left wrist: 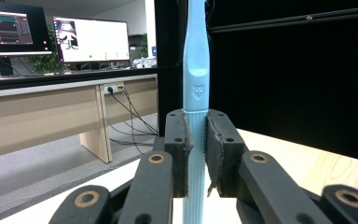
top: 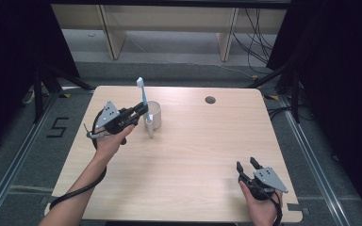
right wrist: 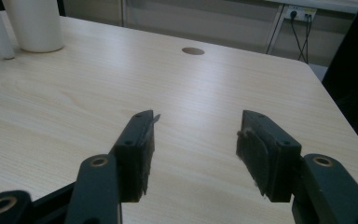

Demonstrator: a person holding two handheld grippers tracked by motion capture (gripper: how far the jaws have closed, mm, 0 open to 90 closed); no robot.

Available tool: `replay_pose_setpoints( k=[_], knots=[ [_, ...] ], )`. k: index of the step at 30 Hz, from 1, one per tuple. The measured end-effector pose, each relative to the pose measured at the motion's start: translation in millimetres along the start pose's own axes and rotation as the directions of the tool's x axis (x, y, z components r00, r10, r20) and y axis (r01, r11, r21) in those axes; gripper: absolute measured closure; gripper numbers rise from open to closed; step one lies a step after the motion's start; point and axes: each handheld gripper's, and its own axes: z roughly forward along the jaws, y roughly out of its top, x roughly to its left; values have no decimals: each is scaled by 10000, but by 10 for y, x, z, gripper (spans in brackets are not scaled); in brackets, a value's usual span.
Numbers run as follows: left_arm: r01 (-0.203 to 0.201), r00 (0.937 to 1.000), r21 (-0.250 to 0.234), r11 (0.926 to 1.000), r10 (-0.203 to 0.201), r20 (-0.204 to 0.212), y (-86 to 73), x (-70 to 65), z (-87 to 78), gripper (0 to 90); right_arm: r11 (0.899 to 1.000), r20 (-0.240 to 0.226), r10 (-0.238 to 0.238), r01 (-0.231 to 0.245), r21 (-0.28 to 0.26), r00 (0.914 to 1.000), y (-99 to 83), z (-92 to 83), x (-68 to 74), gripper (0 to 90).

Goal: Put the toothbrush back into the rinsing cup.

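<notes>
Two grippers: we see one in each hand, the left at the far left of the table [top: 184, 155], the right at its near right corner.
Left gripper [top: 143, 110]: we find it clenched on the light blue toothbrush [top: 143, 92], its pads [left wrist: 179, 149] pressing the ribbed handle from both sides.
Toothbrush: it stands upright between the jaws, its white head above them, its lower end out of our sight.
Toothbrush against the mug: we place it just left of the white mug [top: 153, 114], at the mug's near rim; whether it touches we cannot tell.
Right gripper [top: 246, 164]: released, its jaws spread wide above bare tabletop, well apart from the mug.
Table: light wood, with a round cable hole [top: 210, 100] towards its far right.
</notes>
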Motion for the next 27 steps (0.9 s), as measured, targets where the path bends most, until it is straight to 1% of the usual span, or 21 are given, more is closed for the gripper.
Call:
replay_pose_setpoints(
  k=[1,2,5,6,7,8,9,10,12,13,14,15,16,17,20,22,23,24,25,27],
  knots=[
    [9,10000,15,10000,-9,-1,-4,0,3,788,9997,-4,245,-245,85,9997,-1,-8,15,463],
    [11,10000,22,10000,-11,-9,-7,-1,6,788,9999,-30,155,-154,64,9999,4,-9,7,462],
    [-31,10000,27,10000,31,-37,-14,-1,13,788,9998,-120,183,-184,-65,9998,2,2,4,462],
    [-33,10000,42,10000,33,-34,-18,1,16,788,9998,-115,176,-177,-43,9998,3,1,3,462],
    [-47,10000,56,10000,48,-50,-22,4,18,788,9996,-27,268,-268,132,9996,5,-12,15,462],
    [-102,9999,101,9999,102,-63,-25,9,18,788,10000,-11,32,-32,50,10000,1,-2,0,462],
    [-56,10000,69,10000,57,-63,-30,6,23,788,10000,-3,-6,6,31,10000,0,0,0,462],
    [-59,10000,73,10000,59,-67,-34,8,25,788,9996,2,-245,245,-172,9997,-1,18,-15,462],
    [-58,9999,77,10000,59,-91,-44,5,32,788,9998,-37,-187,186,-85,9998,3,12,-6,462],
    [-53,9999,86,9999,54,-95,-48,3,35,788,10000,-107,-35,35,-10,9999,4,10,5,462],
    [-78,9999,113,9999,79,-97,-53,4,36,788,9996,-9,-263,263,-77,9997,7,8,-9,462],
    [-70,9999,111,9999,72,-103,-58,6,39,788,9995,13,-298,298,-93,9996,8,9,-12,461],
    [-70,9999,128,9999,71,-122,-62,9,39,788,9999,-60,-137,137,-7,9999,6,6,-3,461],
    [-49,9999,133,9999,51,-133,-66,10,40,788,9997,5,-246,246,-70,9997,5,8,-13,461],
    [-73,9998,180,9998,76,-160,-77,18,42,788,9996,-3,-288,288,-76,9996,7,3,-19,461],
    [-52,9998,175,9998,55,-171,-85,21,49,787,9997,-14,-192,192,-126,9998,8,6,-12,460],
    [-63,9998,194,9998,67,-174,-89,23,51,788,9996,0,-251,251,-125,9997,10,6,-15,461],
    [-64,9998,199,9998,67,-179,-94,26,54,787,9999,-136,124,-124,5,9998,7,4,13,460],
    [-62,9998,200,9998,66,-181,-99,28,58,788,10000,-141,7,-6,15,9999,8,2,4,460],
    [-67,9998,231,9997,72,-207,-108,32,61,788,9993,20,-355,355,-131,9994,10,7,-24,460]
  ],
)
